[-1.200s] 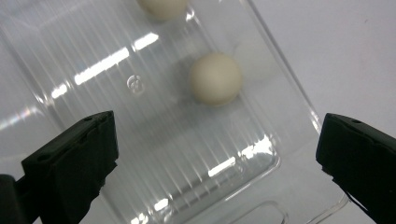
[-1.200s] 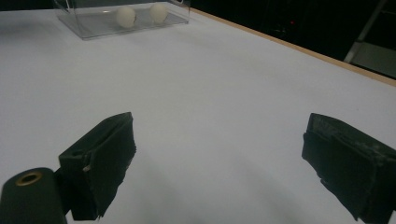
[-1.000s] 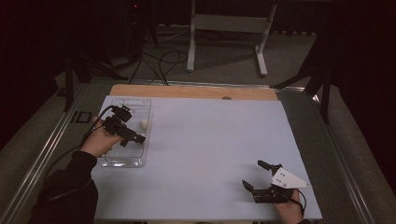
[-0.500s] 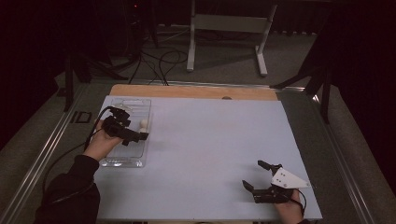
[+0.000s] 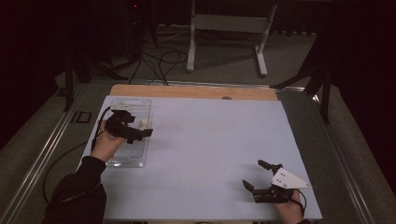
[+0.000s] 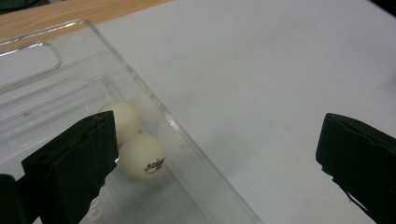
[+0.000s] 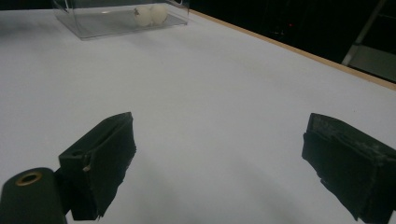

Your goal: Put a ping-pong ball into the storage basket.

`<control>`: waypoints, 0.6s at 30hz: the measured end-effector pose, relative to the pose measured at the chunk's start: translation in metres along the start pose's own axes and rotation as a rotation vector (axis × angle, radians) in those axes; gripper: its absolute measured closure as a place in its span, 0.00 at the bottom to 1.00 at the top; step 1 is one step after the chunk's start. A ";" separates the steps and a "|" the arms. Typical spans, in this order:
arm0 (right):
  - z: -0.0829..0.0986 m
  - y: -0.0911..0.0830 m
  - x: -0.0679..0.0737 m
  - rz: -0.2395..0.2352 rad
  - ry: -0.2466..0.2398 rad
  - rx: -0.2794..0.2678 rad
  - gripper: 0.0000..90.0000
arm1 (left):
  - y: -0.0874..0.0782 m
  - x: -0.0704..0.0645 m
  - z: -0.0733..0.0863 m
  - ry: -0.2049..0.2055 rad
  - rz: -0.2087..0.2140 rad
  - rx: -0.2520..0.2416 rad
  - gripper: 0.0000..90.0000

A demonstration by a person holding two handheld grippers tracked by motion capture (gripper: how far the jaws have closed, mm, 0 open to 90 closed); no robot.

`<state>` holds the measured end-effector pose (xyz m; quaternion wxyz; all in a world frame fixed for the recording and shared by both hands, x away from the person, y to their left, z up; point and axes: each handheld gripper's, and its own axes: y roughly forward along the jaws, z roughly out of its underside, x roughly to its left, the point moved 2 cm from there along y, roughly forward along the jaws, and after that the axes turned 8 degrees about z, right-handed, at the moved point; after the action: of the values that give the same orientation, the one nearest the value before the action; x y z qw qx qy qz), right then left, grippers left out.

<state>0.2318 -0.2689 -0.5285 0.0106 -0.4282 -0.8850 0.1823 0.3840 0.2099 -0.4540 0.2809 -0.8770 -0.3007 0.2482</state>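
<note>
A: Report the position and state of the left claw (image 5: 148, 132).

B: In the high view the left claw sits over the clear plastic tray (image 5: 122, 161) at the left side of the counter (image 5: 205, 140), its tips at the tray's right wall. In the left gripper view its jaws stand wide apart with nothing between them. One jaw is inside the tray; the other is over bare counter, so the jaws straddle the tray wall (image 6: 187, 140).

A: Location of the balls?

B: Two white table-tennis balls lie inside the tray against that wall. The nearer ball (image 6: 141, 157) carries a red and black printed mark and lies just beside the inner jaw; contact between them cannot be confirmed. The second ball (image 6: 123, 120) lies directly behind the first, the two apparently touching. Faint reflections of both show in the wall. In the right gripper view the two balls (image 7: 150, 15) appear far off, side by side in the tray.

A: Right claw (image 5: 258, 176)?

B: It is at the near right part of the counter, well apart from the tray, in the person's right hand (image 5: 287, 209), with the grey three-cornered plate (image 5: 288, 178) on top. Its jaws are spread wide and grip nothing; beneath them is plain white counter surface.

A: Tray orientation?

B: It lies lengthwise from near to far along the counter's left edge. The balls are in its far half.
</note>
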 end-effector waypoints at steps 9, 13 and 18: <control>-0.001 -0.001 0.000 -0.001 0.003 -0.005 0.10 | 0.004 -0.010 -0.007 0.024 0.014 -0.069 0.00; 0.000 0.000 0.000 -0.005 0.000 -0.004 0.10 | 0.008 -0.018 -0.010 0.045 0.020 -0.094 0.00; 0.000 -0.001 0.000 -0.004 0.001 -0.005 0.10 | 0.012 -0.025 -0.014 0.058 0.025 -0.115 0.00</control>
<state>0.2313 -0.2689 -0.5279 0.0102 -0.4265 -0.8864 0.1799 0.3795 0.1802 -0.4449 0.2355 -0.9023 -0.2950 0.2083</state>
